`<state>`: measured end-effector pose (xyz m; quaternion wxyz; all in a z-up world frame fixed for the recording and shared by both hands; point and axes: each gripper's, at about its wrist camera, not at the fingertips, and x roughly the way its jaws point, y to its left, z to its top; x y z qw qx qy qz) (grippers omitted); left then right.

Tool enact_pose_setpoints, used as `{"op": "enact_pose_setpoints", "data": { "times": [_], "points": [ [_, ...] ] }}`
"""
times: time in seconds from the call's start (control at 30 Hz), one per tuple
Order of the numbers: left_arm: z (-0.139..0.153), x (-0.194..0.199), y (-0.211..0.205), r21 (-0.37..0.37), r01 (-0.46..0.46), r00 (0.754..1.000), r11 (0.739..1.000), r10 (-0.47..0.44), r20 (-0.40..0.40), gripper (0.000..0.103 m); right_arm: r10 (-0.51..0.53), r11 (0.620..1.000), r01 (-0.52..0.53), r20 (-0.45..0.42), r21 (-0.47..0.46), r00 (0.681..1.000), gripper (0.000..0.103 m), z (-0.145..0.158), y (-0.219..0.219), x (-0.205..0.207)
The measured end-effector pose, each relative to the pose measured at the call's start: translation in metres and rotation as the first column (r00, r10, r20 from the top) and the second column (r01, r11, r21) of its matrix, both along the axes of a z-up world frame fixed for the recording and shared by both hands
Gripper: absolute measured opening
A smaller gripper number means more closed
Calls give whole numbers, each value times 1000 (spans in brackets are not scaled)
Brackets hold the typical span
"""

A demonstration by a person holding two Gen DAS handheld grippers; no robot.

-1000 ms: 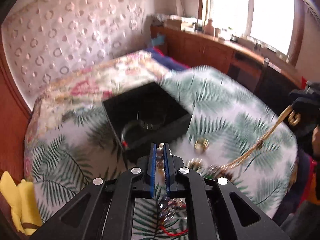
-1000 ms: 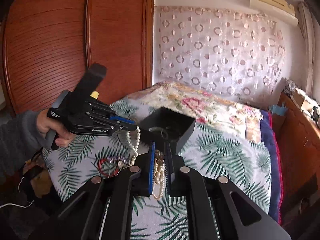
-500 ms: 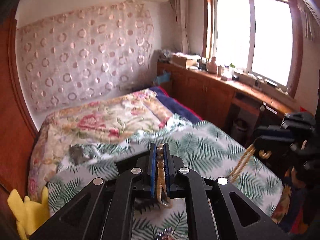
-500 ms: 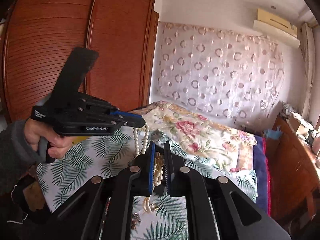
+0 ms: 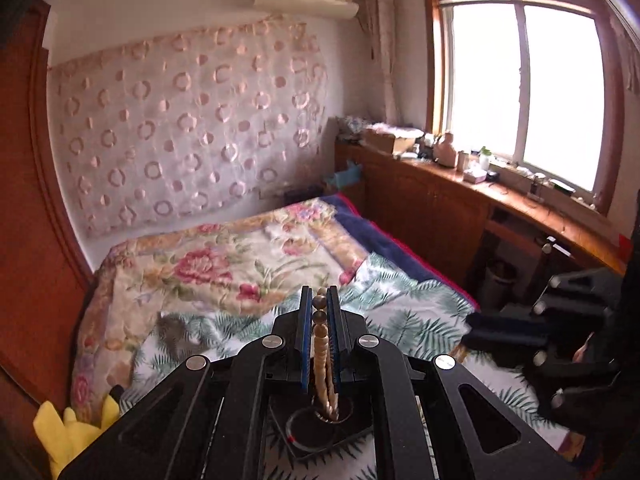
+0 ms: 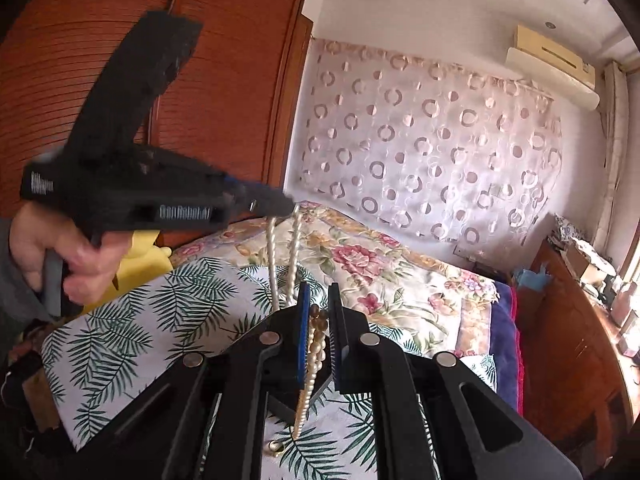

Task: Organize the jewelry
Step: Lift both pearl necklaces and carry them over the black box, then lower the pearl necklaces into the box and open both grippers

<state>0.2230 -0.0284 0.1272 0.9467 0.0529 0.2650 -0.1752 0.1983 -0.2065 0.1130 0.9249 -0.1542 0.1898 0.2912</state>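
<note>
Pearl necklace (image 6: 310, 354), one strand: L gripper (image 5: 320, 300) & R gripper (image 6: 320, 296) each clamped on it, held above black jewelry box (image 5: 320, 436) on leaf-print cloth (image 6: 132, 320)

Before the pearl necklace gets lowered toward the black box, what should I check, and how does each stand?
1. Left tool shut on the pearl necklace: ok.
2. Right tool shut on the necklace: ok.
3. Necklace clear of the leaf-print cloth: cannot tell.
4. Black box beneath the left tool: ok.
5. Box has space left: cannot tell.
6. Gold ring on the cloth, clear of the strand: ok.
</note>
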Motion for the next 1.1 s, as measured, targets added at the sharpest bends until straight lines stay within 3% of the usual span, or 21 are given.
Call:
{"op": "enact_pose_setpoints", "data": {
  "times": [0.3, 0.53, 0.57, 0.63, 0.83, 0.9, 1.03, 1.1],
  "points": [
    [-98, 28, 24, -10, -45, 985, 999, 43, -168, 7, -8, 1000, 8, -40, 13, 999, 10, -14, 14, 38],
    [-139, 17, 42, -27, -73, 977, 997, 67, -201, 9, -1, 1000, -2, -121, -20, 993, 10, -49, 35, 65],
    [-142, 14, 43, -25, -76, 977, 997, 70, -202, 11, -1, 1000, -3, -136, -30, 991, 10, -56, 38, 68],
    [-146, 7, 47, -27, -84, 977, 996, 77, -198, 27, -3, 999, -3, -162, -41, 987, 10, -69, 42, 72],
    [-163, -12, 55, -25, -104, 978, 994, 98, -185, 52, -5, 997, -12, -235, -72, 972, 10, -107, 56, 81],
    [-170, -19, 58, -21, -112, 977, 994, 106, -185, 56, -6, 997, -14, -253, -77, 967, 11, -118, 60, 81],
    [-178, -29, 61, -9, -132, 977, 991, 129, -173, 77, -6, 998, -11, -276, -61, 961, 11, -127, 61, 82],
    [-179, -34, 60, -7, -143, 976, 990, 140, -164, 86, -8, 998, -9, -280, -56, 960, 18, -128, 60, 81]
  ]
}}
